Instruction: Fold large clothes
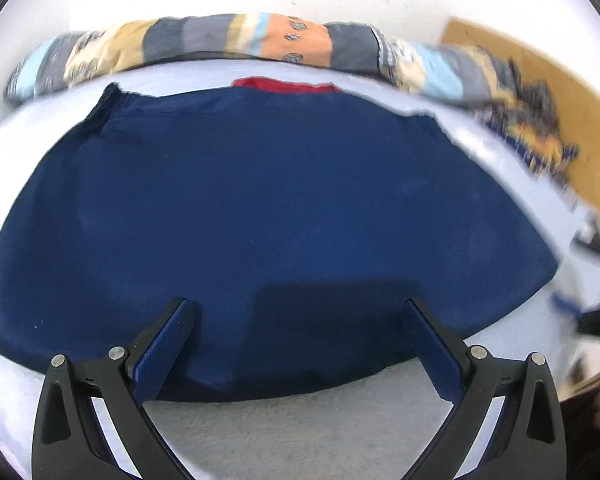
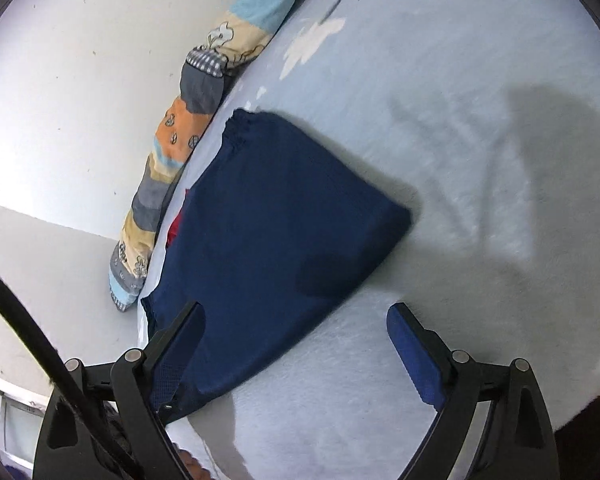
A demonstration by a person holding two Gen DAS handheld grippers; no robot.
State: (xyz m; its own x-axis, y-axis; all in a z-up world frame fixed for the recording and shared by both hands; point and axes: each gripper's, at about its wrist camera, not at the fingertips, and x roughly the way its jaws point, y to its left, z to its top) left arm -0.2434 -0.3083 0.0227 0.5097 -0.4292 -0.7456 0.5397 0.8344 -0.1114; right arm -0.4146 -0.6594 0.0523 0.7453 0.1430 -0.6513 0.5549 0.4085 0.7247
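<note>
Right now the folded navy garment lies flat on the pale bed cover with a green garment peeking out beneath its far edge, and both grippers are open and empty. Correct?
Not quite: the garment peeking out is red, not green, as the left wrist view shows. The rest holds: the navy garment lies folded on the bed cover, and the left gripper and right gripper are open and empty.

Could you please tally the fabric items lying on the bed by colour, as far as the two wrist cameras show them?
Navy blue garment: 1
Red cloth, only an edge showing from under the navy one: 1
Multicoloured patchwork bolster along the wall: 1
Blurred dark and yellow fabric at the far corner: 1
Total: 4
</note>
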